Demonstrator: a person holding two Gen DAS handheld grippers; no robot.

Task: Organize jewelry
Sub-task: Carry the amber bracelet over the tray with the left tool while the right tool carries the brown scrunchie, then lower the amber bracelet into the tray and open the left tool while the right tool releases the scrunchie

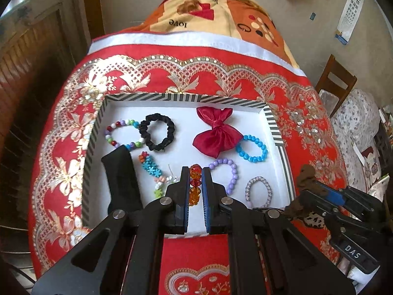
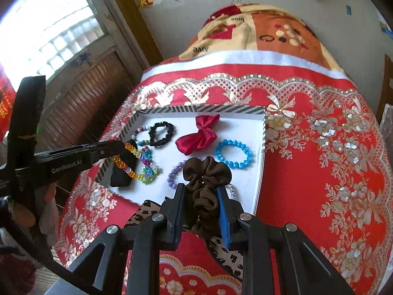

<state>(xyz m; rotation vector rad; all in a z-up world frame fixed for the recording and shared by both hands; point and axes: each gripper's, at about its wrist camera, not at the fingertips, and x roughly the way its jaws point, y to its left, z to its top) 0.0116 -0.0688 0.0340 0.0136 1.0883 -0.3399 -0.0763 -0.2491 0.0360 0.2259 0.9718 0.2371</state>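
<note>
Two grippers over striped tray [image 1: 270, 120] on red cloth [image 1: 307, 113]. Left gripper [image 1: 195, 172] clamped on orange-and-red bead bracelet [image 1: 195, 184], held above tray's near edge. Right gripper [image 2: 200, 189] pinching brown scrunchie [image 2: 206, 179], just above tray's near side. In tray: red bow [image 1: 216, 132], black scrunchie [image 1: 157, 132], blue bracelet [image 1: 253, 147], purple bracelet [image 1: 227, 174]. Leopard-print fabric [image 2: 228, 255] lies beneath right gripper.

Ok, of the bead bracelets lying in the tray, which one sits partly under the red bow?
The turquoise bead bracelet: its upper-left beads meet the red bow edge. The purple bracelet lies apart, and the multicolour bracelet touches the black scrunchie instead.
</note>
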